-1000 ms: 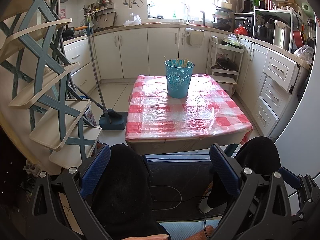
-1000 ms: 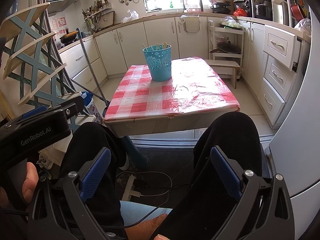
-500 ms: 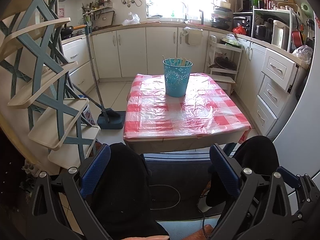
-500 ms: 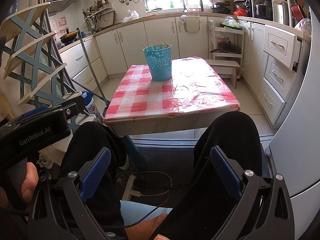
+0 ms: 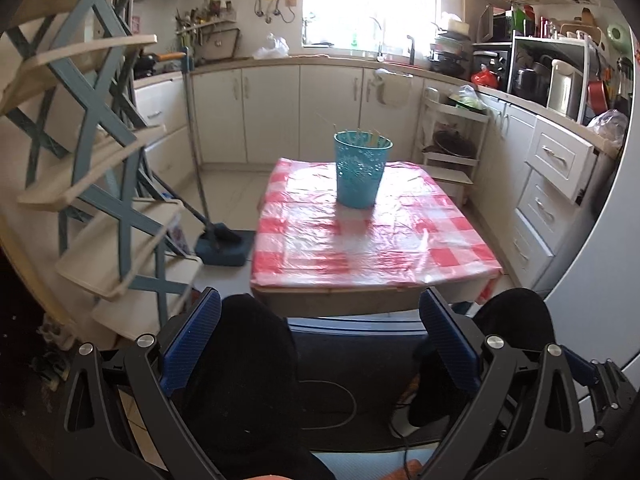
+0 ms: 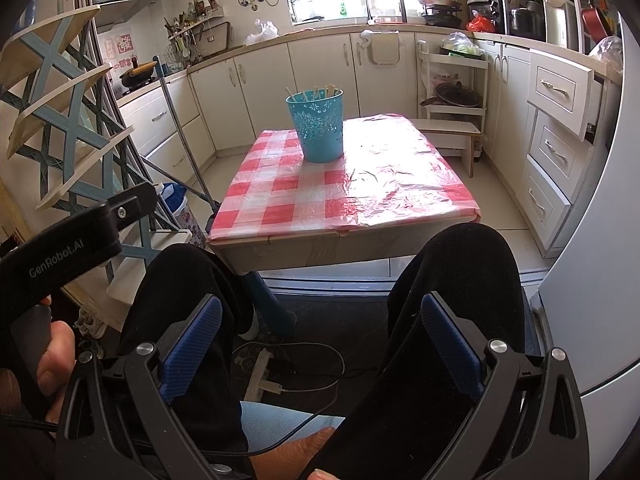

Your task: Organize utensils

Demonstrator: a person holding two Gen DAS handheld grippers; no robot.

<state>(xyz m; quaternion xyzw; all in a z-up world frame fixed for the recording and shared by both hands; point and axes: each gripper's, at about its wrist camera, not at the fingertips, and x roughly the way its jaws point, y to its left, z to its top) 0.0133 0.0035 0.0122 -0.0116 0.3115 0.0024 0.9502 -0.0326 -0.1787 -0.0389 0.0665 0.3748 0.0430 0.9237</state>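
Right gripper (image 6: pixel 320 344): jaws wide apart, empty, low over black-clad knees (image 6: pixel 456 272).
Left gripper (image 6: pixel 76 236): at left edge, black body, gripped by a hand (image 6: pixel 48 356); jaws out of sight.
Bucket (image 6: pixel 316 124): teal, upright on far left part of table (image 6: pixel 280 240).
Utensils (image 6: pixel 316 91): stick ends poking above bucket rim.
Tablecloth (image 6: pixel 304 196): red-white check, glossy.
Floor: white power strip (image 6: pixel 262 376), cables.

Daylight pours in from the window (image 5: pixel 368 0) behind the table (image 5: pixel 372 232), and it's totally blown out, no detail in the panes. Strong white glare on the plastic tablecloth (image 6: pixel 384 168), worst on its right side. The left wrist view is slightly soft with motion blur; the right one is sharper. Heavy fisheye bending plus black vignetting in the corners. Under the table it's dark and murky.
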